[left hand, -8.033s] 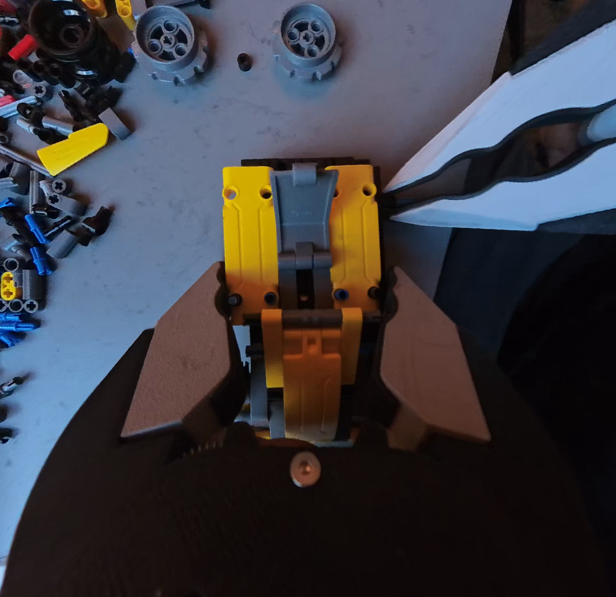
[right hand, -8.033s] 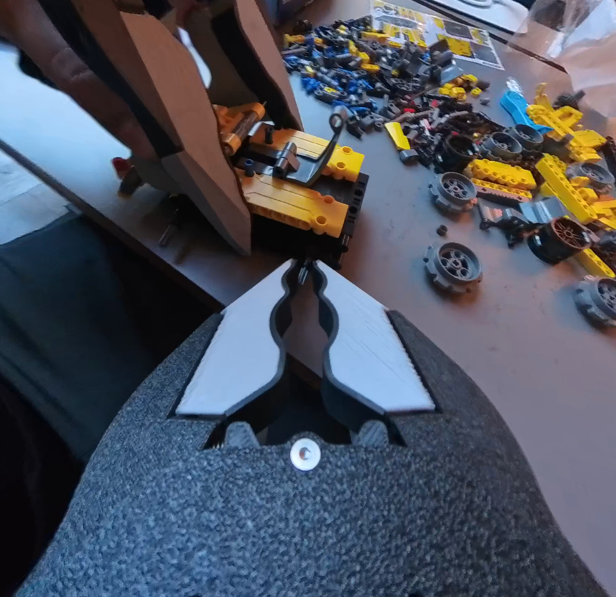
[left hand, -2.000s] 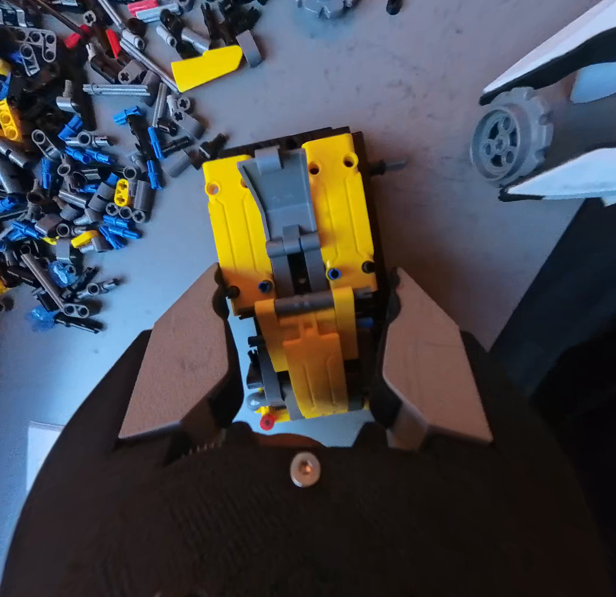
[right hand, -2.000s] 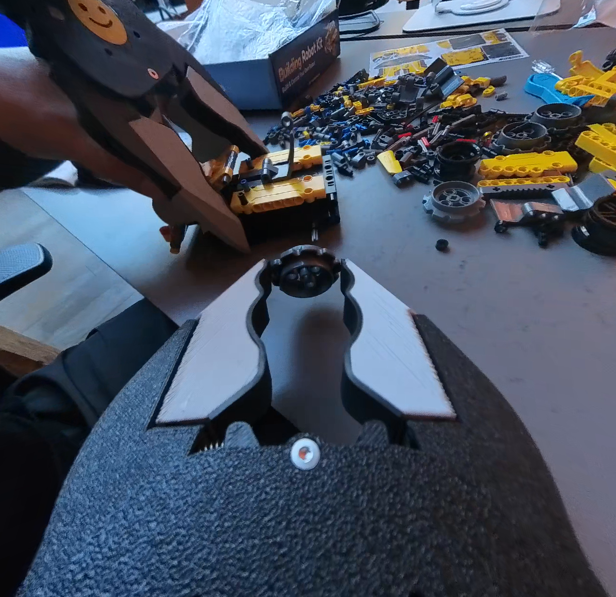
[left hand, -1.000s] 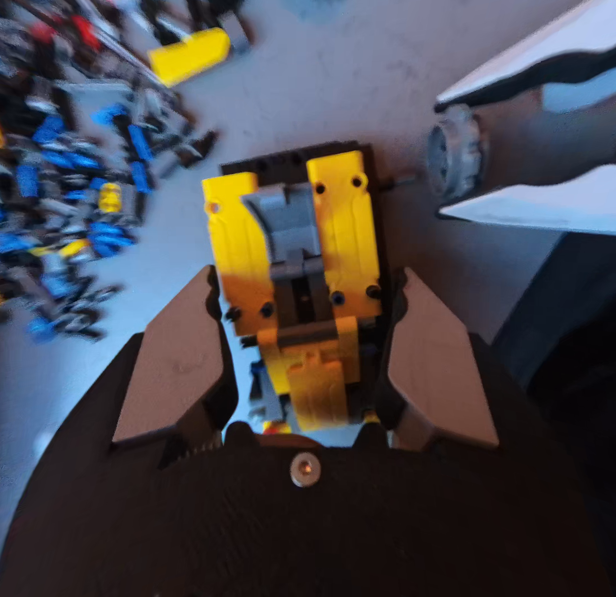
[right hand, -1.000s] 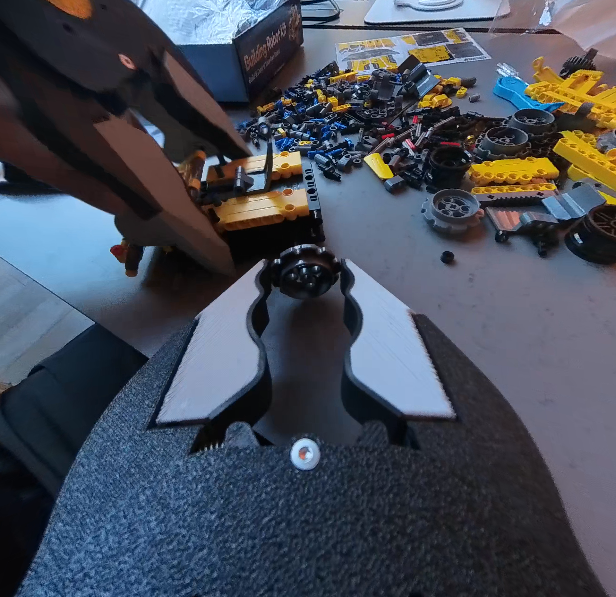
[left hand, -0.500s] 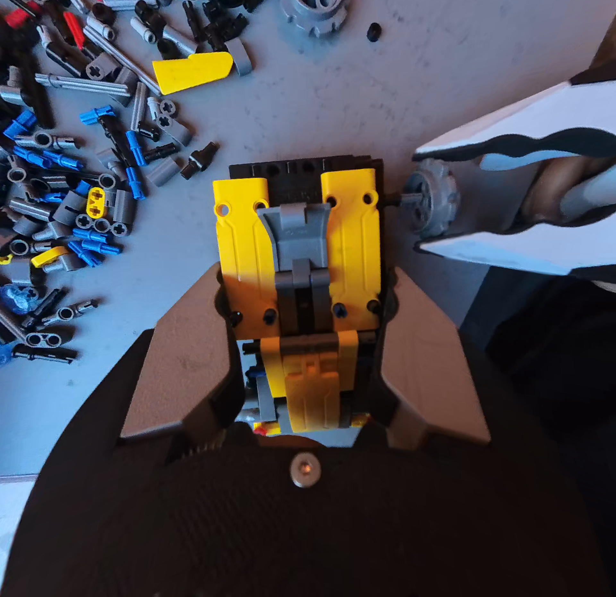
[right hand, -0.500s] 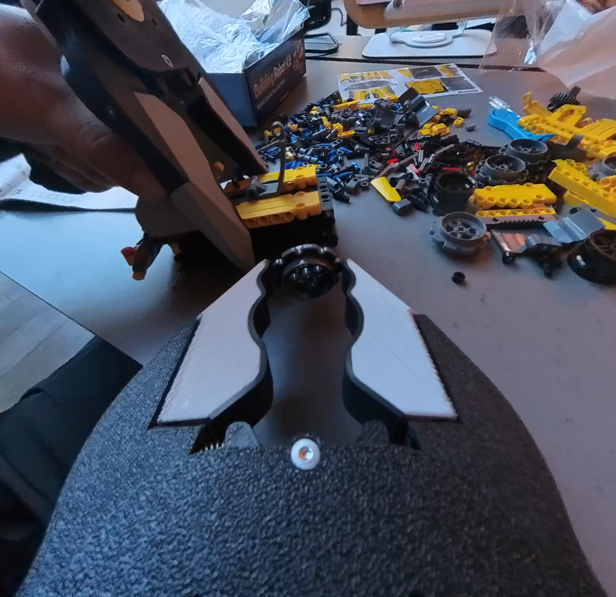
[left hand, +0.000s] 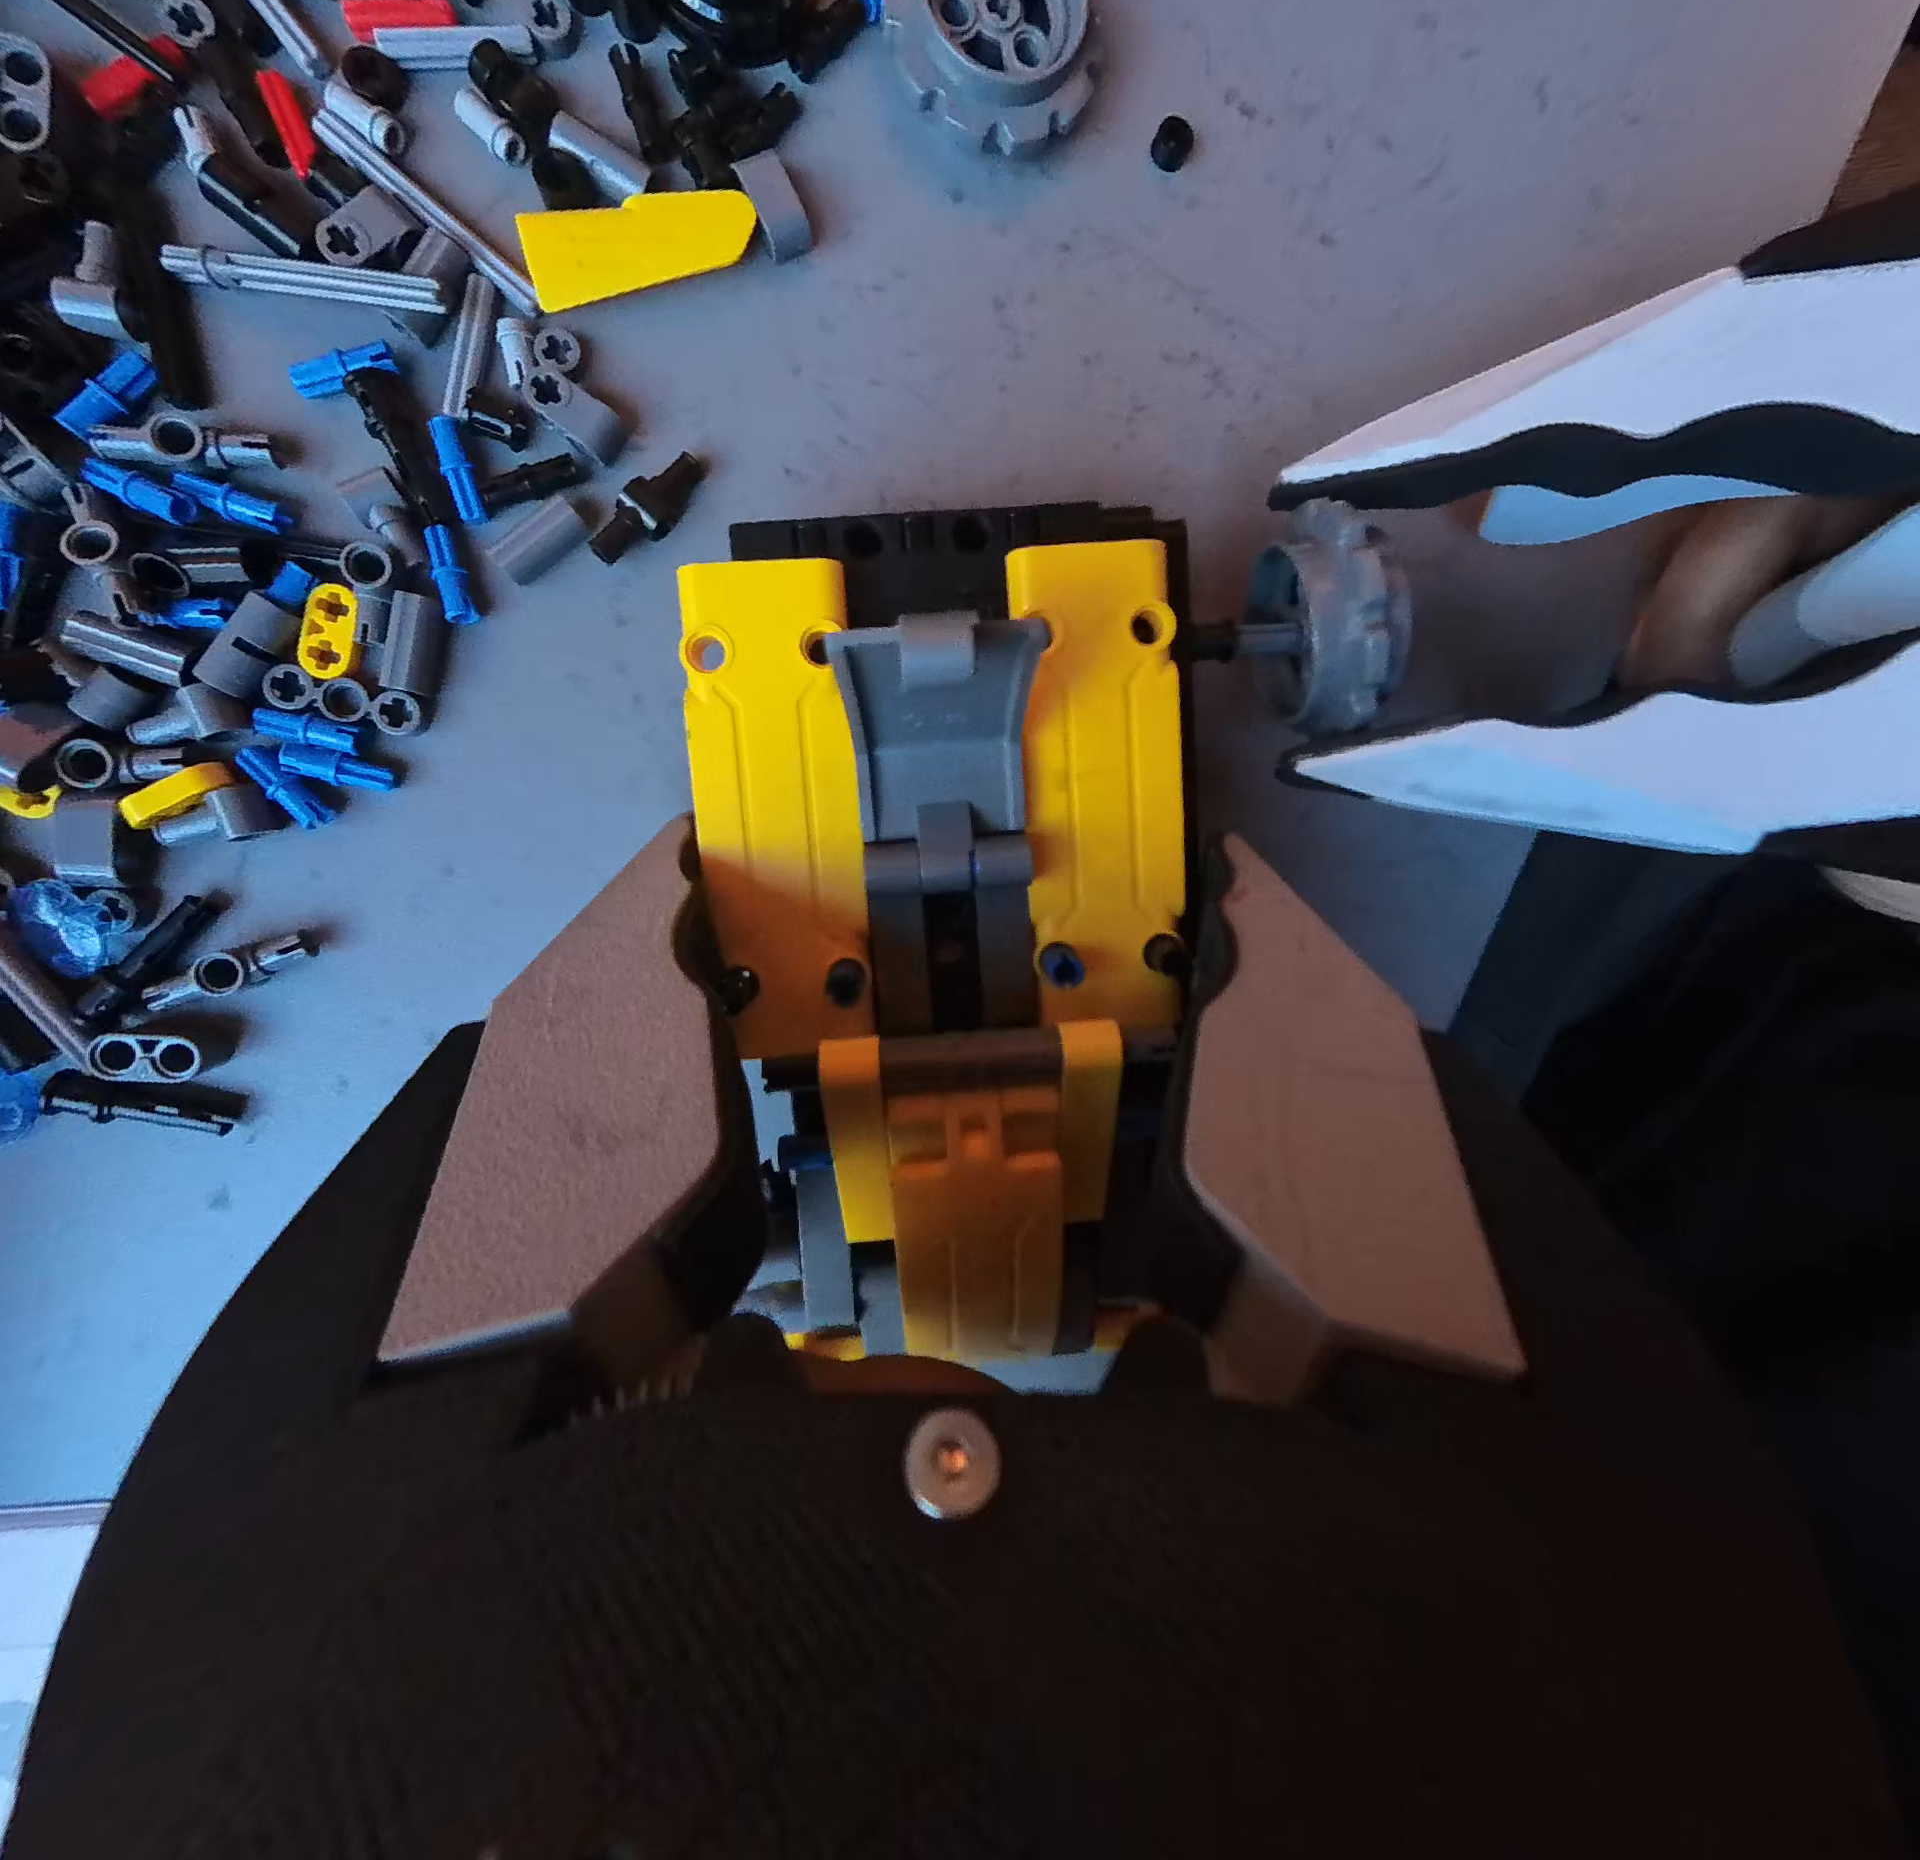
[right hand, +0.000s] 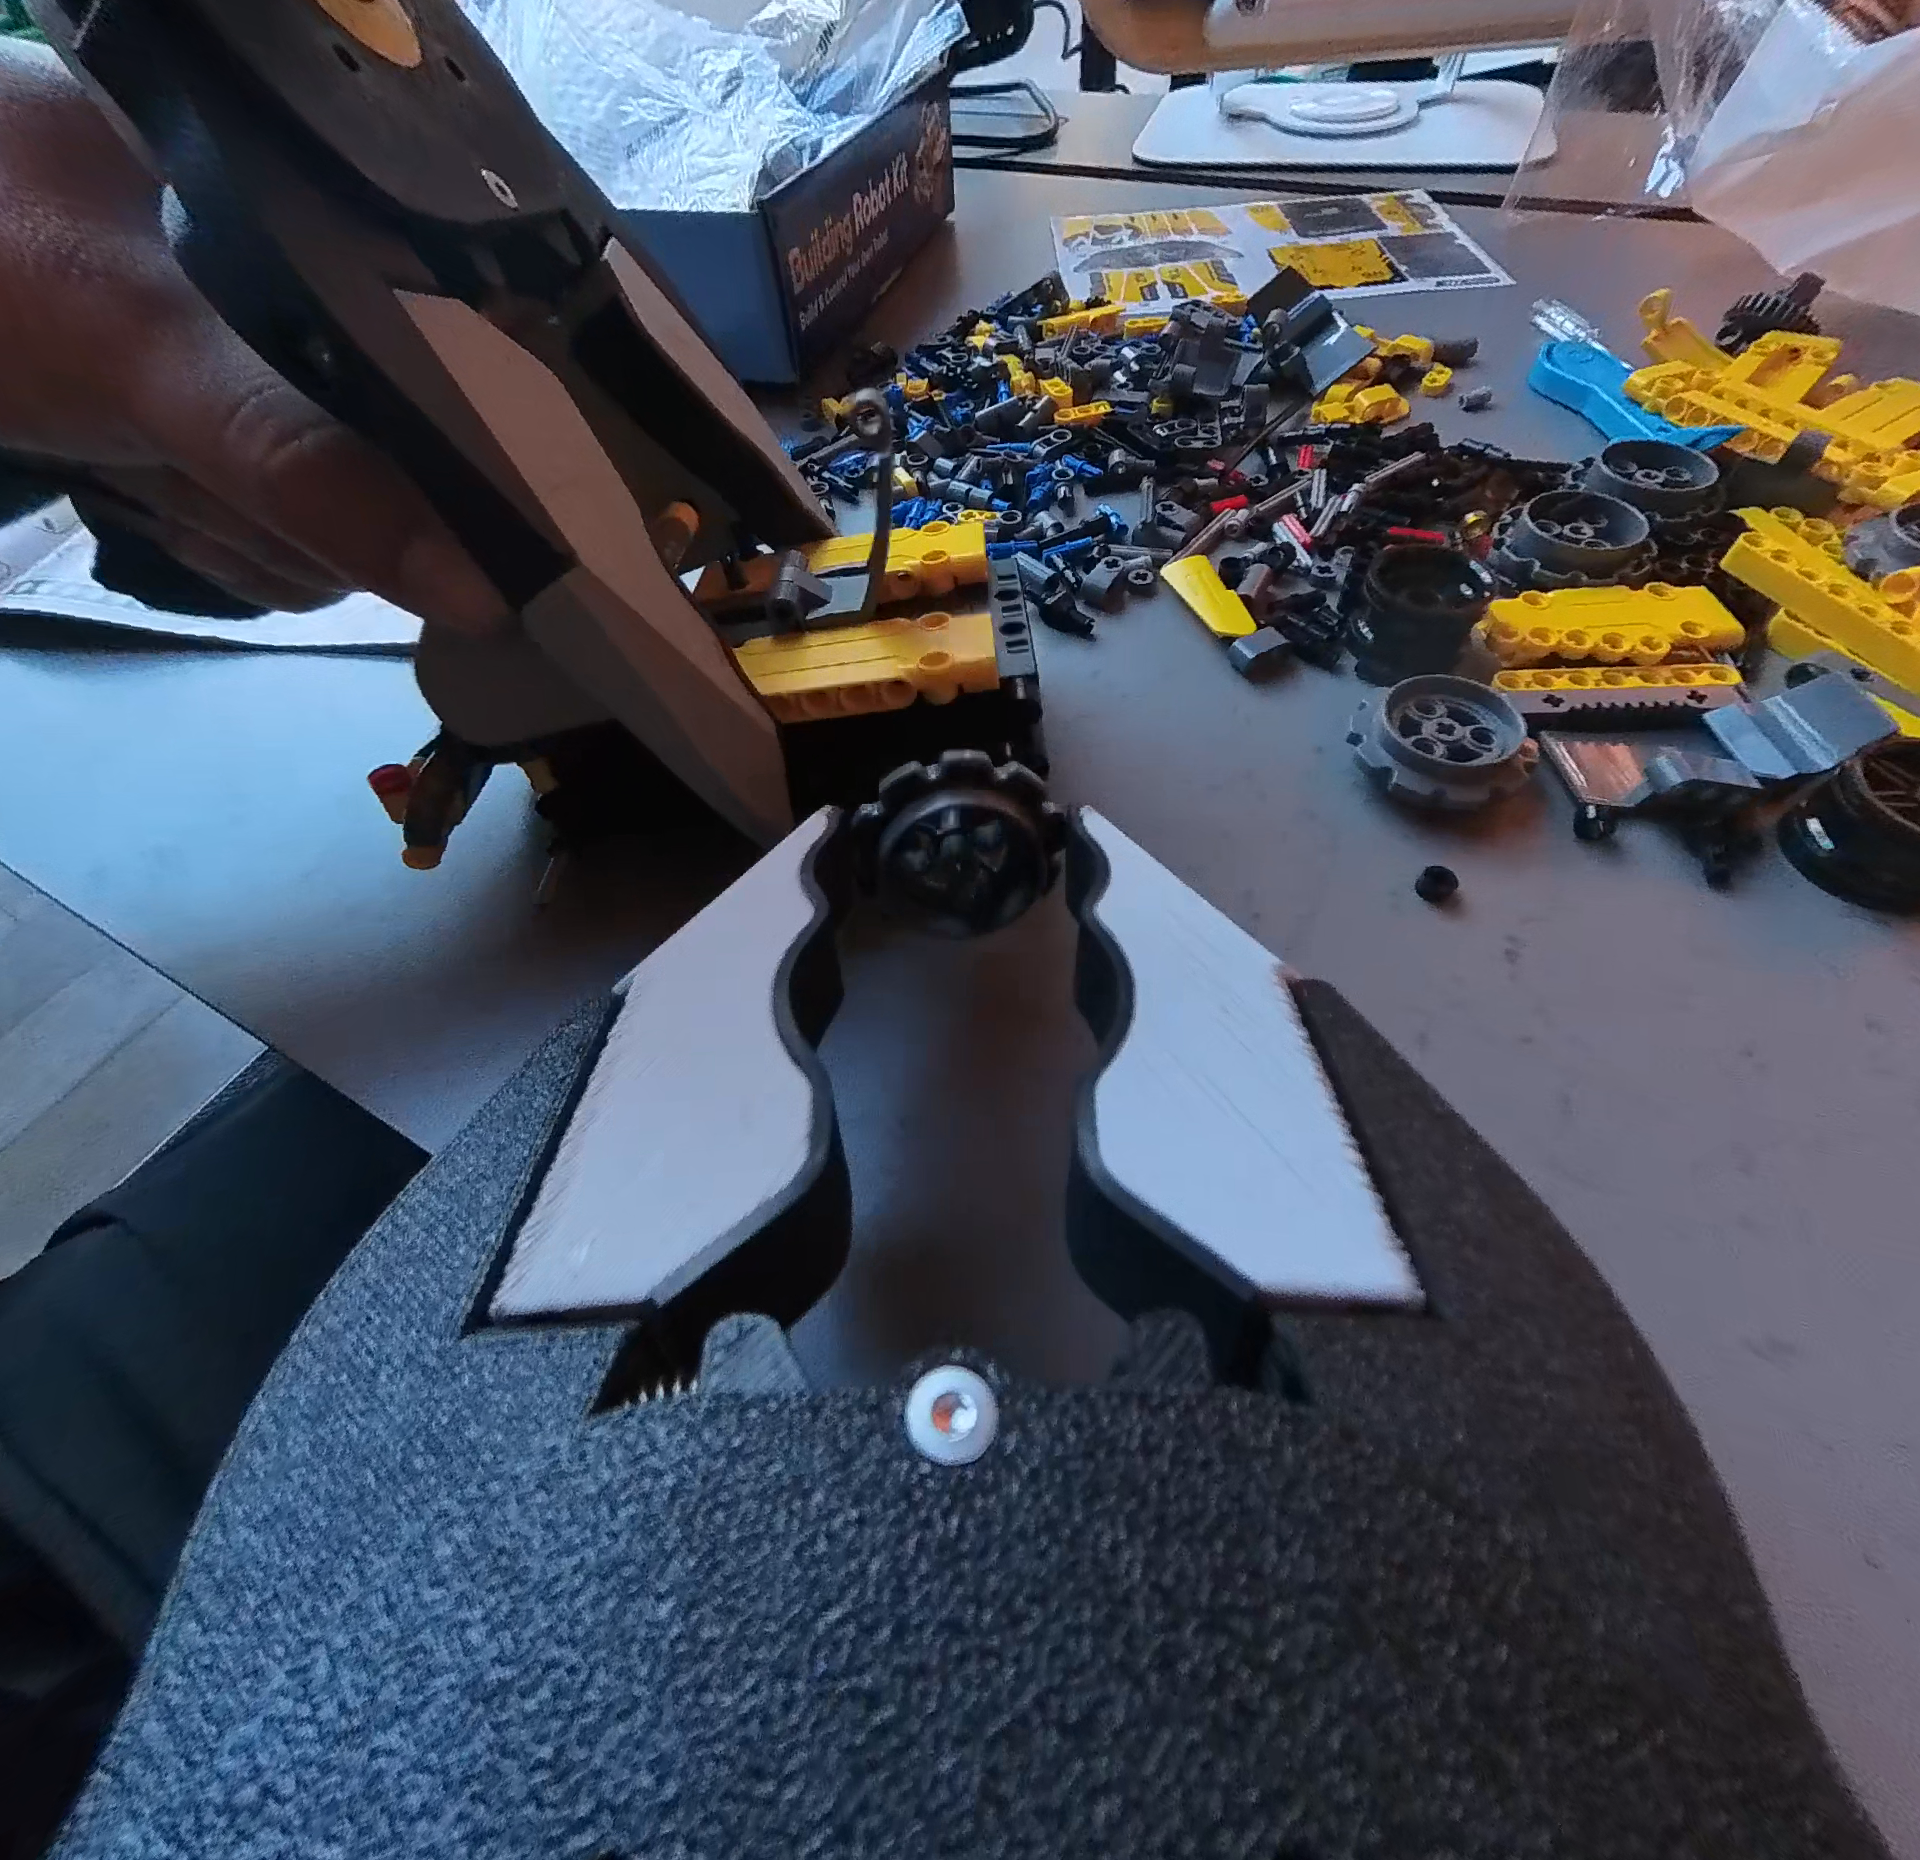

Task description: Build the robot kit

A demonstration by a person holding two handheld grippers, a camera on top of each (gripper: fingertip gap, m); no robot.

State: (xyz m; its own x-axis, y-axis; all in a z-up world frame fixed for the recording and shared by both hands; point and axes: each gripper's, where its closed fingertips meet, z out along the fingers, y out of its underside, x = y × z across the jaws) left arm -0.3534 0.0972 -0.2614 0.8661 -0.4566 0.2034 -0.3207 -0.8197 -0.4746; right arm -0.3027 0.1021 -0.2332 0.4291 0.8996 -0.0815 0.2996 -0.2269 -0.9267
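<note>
Grey desk [right hand: 1558, 1135] fills both views, littered with loose yellow, black and blue building pieces [right hand: 1195, 439], an open box [right hand: 831, 221] at the back. Left gripper [left hand: 951, 979] clamps the yellow-and-black model [left hand: 935, 750] on the desk. Right gripper [right hand: 951, 854] pinches a grey toothed wheel [left hand: 1335, 636] on the axle at the model's side.

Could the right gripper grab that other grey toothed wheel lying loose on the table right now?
Probably not: the right gripper is already shut on a grey wheel, leaving no room for the loose wheel, though bare table lies between.
</note>
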